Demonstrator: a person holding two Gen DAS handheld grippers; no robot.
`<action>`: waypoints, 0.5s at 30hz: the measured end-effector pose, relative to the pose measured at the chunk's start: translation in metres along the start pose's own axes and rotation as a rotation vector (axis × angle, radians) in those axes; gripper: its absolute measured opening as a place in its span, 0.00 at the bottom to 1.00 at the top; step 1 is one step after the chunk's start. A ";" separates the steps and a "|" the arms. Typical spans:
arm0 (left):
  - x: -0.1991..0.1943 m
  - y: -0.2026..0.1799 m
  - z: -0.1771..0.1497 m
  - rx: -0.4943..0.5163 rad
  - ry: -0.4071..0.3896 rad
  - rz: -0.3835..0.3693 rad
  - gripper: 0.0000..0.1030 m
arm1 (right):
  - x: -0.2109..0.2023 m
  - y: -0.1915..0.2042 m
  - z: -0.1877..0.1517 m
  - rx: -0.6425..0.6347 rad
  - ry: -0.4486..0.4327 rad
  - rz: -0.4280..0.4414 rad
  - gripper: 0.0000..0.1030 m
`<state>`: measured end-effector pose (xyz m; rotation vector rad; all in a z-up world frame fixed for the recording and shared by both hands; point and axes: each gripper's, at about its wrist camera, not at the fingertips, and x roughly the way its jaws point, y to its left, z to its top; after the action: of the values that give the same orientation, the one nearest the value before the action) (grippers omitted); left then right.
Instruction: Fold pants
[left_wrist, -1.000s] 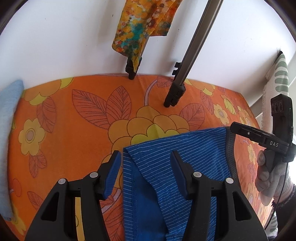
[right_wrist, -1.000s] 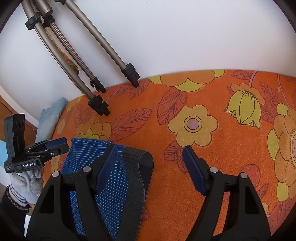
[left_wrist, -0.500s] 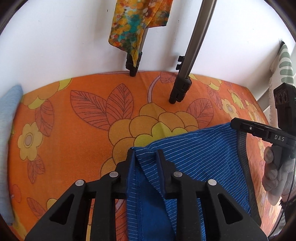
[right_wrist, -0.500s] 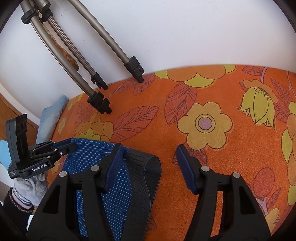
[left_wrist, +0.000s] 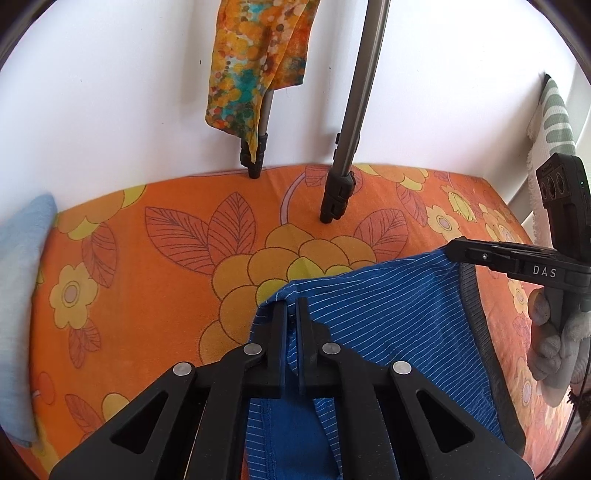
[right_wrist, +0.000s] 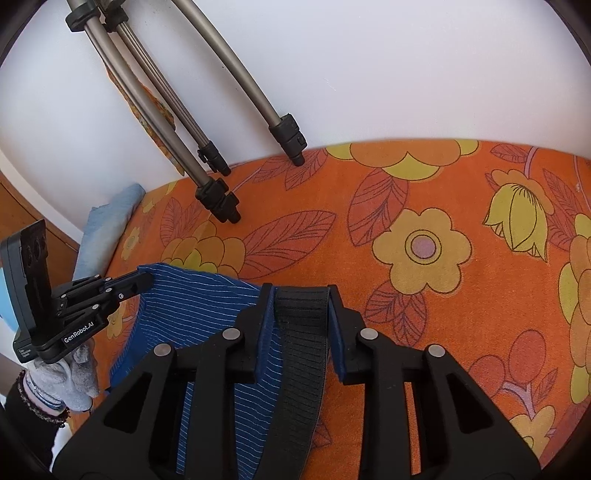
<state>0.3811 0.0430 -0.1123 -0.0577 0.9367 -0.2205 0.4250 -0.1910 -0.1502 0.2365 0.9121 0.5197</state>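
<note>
The pants (left_wrist: 388, 325) are blue with thin white stripes and a dark grey waistband (right_wrist: 301, 354). They lie on the orange flowered cover (left_wrist: 147, 258). My left gripper (left_wrist: 291, 306) is shut on a blue edge of the pants at its far left corner. My right gripper (right_wrist: 300, 295) is closed around the waistband corner; it also shows in the left wrist view (left_wrist: 458, 251), at the pants' right corner. The left gripper also shows in the right wrist view (right_wrist: 142, 282). The pants hang taut between the two grippers.
Tripod legs (left_wrist: 338, 192) stand on the cover near the white wall, also in the right wrist view (right_wrist: 218, 199). A colourful cloth (left_wrist: 255, 70) hangs on one leg. A light blue pillow (left_wrist: 18, 295) lies at the left edge. A green-striped cloth (left_wrist: 554, 118) hangs at the right.
Both grippers were open a second ago. The left closed on the pants' edge first, then the right closed on the waistband. The pants' top edge has lifted slightly.
</note>
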 end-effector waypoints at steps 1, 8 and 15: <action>-0.004 0.000 0.000 0.000 -0.005 -0.004 0.03 | -0.003 0.003 0.000 -0.007 -0.004 -0.001 0.27; -0.038 0.005 -0.007 -0.024 -0.039 -0.027 0.03 | -0.032 0.019 -0.001 -0.021 -0.042 -0.008 0.26; -0.083 -0.006 -0.020 -0.034 -0.082 -0.052 0.03 | -0.073 0.046 -0.018 -0.052 -0.070 -0.020 0.26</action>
<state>0.3167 0.0558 -0.0569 -0.1217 0.8581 -0.2488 0.3594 -0.1901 -0.0917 0.1967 0.8314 0.5135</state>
